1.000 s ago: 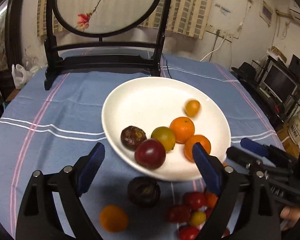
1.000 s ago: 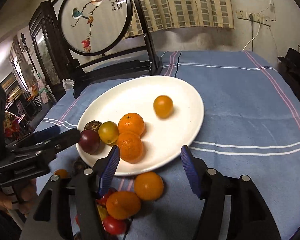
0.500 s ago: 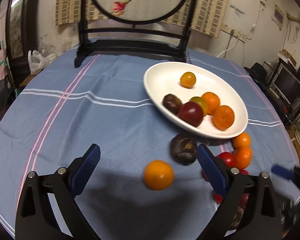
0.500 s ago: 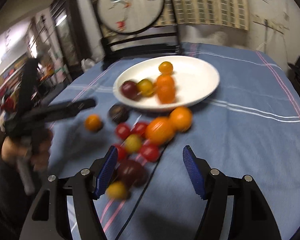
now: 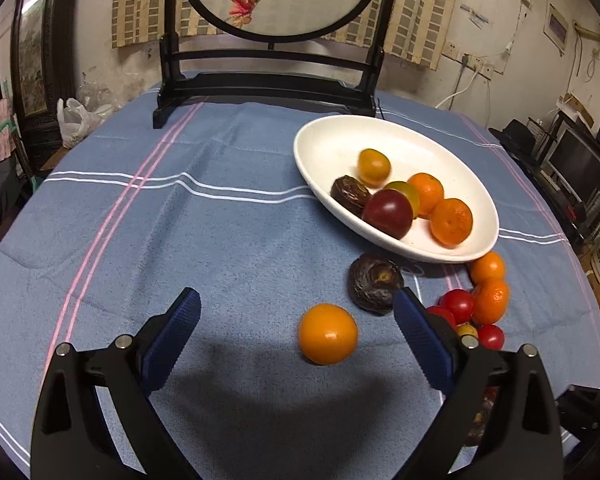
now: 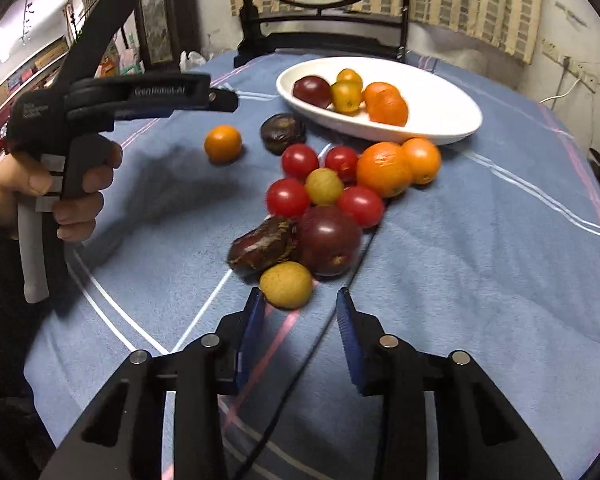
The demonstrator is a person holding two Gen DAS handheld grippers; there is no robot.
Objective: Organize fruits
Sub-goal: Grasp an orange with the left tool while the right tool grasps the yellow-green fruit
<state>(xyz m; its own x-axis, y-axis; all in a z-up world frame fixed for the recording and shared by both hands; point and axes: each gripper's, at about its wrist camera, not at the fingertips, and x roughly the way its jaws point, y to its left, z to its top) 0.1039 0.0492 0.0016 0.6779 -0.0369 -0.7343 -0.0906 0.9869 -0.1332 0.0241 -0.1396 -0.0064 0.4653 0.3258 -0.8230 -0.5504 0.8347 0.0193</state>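
Note:
A white oval plate [image 5: 324, 136] [image 6: 452, 120] holds several fruits: oranges, a dark red plum [image 5: 388, 213], a wrinkled passion fruit. On the blue cloth lie a small orange fruit [image 5: 327, 339] [image 6: 222, 143], a dark passion fruit [image 5: 375, 283] [image 6: 282, 133], and a pile of red tomatoes, oranges, a plum [image 6: 329, 240] and a yellow fruit [image 6: 286, 284]. My left gripper [image 5: 296, 320] is open, with the orange fruit between and just beyond its fingers. My right gripper [image 6: 300, 308] is open, just short of the yellow fruit. The left gripper also shows in the right wrist view [image 6: 220, 100].
A black wooden stand with a round painted screen [image 5: 276, 80] stands at the back of the table. A black cable [image 6: 320, 344] runs under the pile towards me. The round table edge [image 5: 596, 320] drops off on the right, with shelves and a monitor beyond.
Both grippers have pulled back from the plate and lowered towards the loose fruit. The right gripper's fingers have narrowed and now sit close to the yellow fruit.

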